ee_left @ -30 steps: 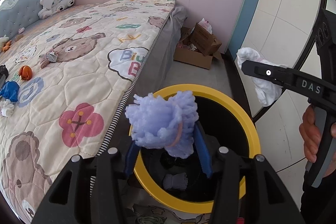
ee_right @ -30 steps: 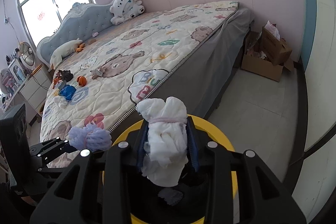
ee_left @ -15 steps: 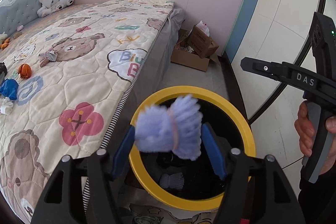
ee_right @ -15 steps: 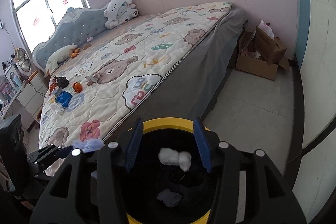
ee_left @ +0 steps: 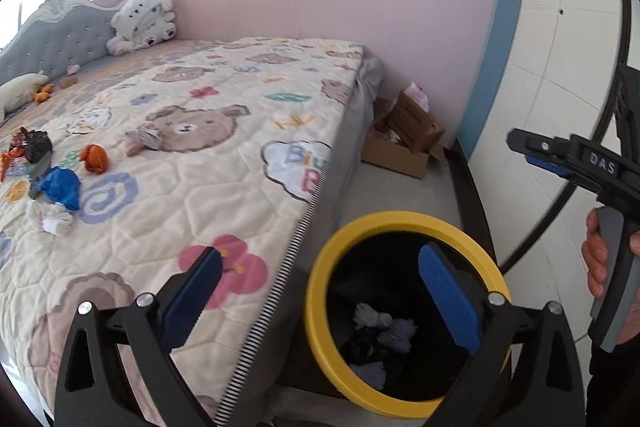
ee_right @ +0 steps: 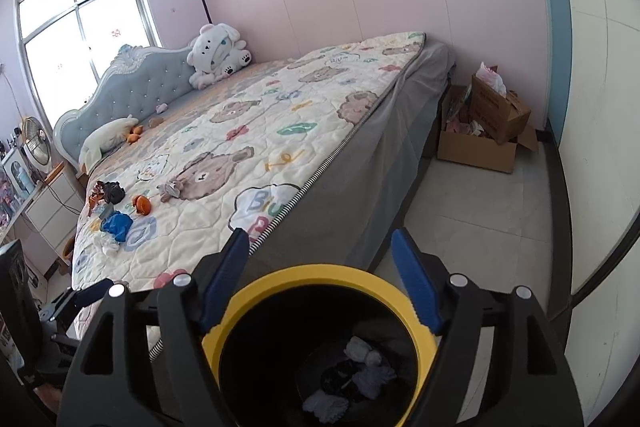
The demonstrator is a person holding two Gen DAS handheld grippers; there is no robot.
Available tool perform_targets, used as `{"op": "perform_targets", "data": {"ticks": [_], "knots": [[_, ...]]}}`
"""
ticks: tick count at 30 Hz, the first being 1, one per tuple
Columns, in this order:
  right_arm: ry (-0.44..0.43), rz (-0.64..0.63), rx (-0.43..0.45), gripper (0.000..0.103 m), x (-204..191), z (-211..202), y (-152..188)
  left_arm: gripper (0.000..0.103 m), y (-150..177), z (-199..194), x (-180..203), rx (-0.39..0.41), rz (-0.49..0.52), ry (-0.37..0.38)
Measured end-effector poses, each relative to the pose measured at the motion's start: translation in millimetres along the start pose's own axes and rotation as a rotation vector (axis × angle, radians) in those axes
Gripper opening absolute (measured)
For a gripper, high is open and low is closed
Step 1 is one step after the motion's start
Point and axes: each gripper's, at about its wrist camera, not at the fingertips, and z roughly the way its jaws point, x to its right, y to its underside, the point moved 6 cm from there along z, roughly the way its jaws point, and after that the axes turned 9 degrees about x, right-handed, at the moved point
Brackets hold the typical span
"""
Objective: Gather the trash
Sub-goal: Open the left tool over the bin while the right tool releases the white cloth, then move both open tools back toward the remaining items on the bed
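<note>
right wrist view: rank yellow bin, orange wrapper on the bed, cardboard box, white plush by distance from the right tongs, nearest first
1. Yellow bin: directly under the right tongs, whose jaws are opening with nothing between them.
2. Orange wrapper: on the quilt, left of the tongs.
3. Cardboard box: on the floor at the bed's foot, right side.
4. White plush: against the headboard, far left corner.

Plush toy (ee_right: 218, 53), cardboard box (ee_right: 486, 131)

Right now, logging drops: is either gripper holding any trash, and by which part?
Nothing is held. The left gripper and right gripper are opening, empty, above the yellow-rimmed bin.
</note>
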Motion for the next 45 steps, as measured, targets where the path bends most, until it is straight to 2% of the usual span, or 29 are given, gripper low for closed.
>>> {"op": "perform_targets", "data": {"ticks": [3,14,19,28,35,45], "knots": [[-0.025,-0.014,0.035,0.085,-14.4,2.2,-6.8,0.095,-8.5,-4.3,-22.8,0.023,-0.032,-0.042],[-0.148,-0.113,0.041,0.088,-92.6,40.2,-22.0,0.095,-33.5,-24.8,-122.5,0.105,-0.135,-0.236],[-0.193,-0.168,0.021,0.091,-134.0,74.0,-25.9,0.095,-42.3,-31.7,-167.9,0.128,-0.171,-0.318],[-0.251,-0.288,-0.051,0.092,-203.6,159.0,-17.3,0.095,-38.2,-24.5,-247.1,0.107,-0.226,-0.483],[-0.272,-0.358,-0.089,0.092,-248.2,218.6,-5.1,0.095,-19.8,-8.7,-295.9,0.051,-0.308,-0.538],[-0.293,-0.485,-0.126,0.092,-300.5,292.3,13.3,0.095,-3.0,10.9,-335.6,0.008,-0.389,-0.566]]}}
